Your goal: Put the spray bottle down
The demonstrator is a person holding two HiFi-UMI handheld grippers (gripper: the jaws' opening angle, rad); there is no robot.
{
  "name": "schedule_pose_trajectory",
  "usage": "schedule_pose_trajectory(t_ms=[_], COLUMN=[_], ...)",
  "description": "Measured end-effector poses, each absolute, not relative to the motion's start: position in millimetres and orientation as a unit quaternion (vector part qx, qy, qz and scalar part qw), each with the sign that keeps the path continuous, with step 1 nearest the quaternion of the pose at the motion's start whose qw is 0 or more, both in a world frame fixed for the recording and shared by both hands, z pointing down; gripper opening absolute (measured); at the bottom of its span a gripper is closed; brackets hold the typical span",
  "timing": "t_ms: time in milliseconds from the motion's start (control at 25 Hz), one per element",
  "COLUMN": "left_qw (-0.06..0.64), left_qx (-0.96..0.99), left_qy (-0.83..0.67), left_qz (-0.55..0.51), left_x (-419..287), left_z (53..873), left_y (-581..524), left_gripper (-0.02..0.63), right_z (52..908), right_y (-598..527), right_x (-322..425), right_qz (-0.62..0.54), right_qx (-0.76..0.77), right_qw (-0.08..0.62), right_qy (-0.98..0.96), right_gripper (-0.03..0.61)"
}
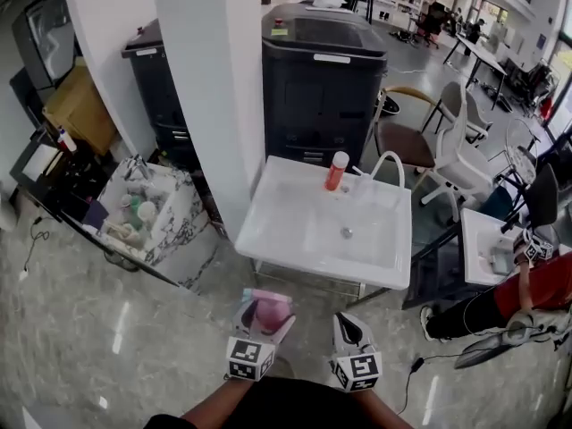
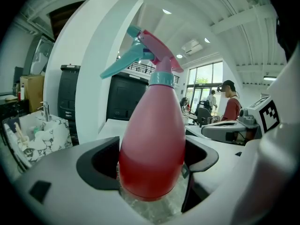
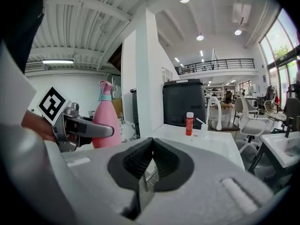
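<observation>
A pink spray bottle (image 2: pixel 152 144) with a teal trigger head stands upright between the jaws of my left gripper (image 1: pixel 264 322), which is shut on its body. From above the pink spray bottle (image 1: pixel 270 312) shows just ahead of the marker cube, over the floor in front of the white sink (image 1: pixel 281 239). The pink spray bottle (image 3: pixel 106 121) also appears at the left of the right gripper view. My right gripper (image 1: pixel 350 332) hangs beside it, its black pads pressed together on nothing.
A small red bottle (image 1: pixel 336 171) with a white cap and a curved faucet (image 1: pixel 386 164) stand at the sink's back edge. A marble-patterned box (image 1: pixel 192 217) of items lies left, a white pillar (image 1: pixel 210 79) behind it, a dark cabinet (image 1: pixel 322 83) and chairs beyond.
</observation>
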State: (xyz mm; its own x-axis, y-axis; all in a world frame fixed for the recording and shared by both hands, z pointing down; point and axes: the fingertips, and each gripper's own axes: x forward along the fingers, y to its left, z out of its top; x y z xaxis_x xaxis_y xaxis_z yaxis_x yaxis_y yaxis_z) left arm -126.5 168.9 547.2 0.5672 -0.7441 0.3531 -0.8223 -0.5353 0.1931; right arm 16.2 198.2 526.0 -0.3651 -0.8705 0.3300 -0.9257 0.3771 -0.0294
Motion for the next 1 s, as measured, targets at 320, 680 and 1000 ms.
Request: schedule_pose_trajectory(t_ms=[320, 680, 1000], left_qw=[0.163, 0.170, 0.162], left_qx=[0.883, 0.883, 0.880], left_qy=[-0.425, -0.422, -0.429], left_qz=[0.119, 0.113, 0.123], left_x=[-159.6, -188.5, -195.3], left_z=[553.4, 560.3, 564.2], left_y=[121.4, 94.4, 76.8], left_gripper=[0.411, 0.411, 0.411], right_z=[525.4, 530.2, 528.2], right_y=[147.6, 124.5, 98.2], right_x=[-24.4, -36.6, -50.4], right_qz=[0.117, 0.125, 0.126], right_qx=[0.566, 0.585, 0.578], right_qw=[0.103, 0.110, 0.079], right_qy=[-0.810, -0.793, -0.803], right_gripper=[-0.002, -0.002, -0.002])
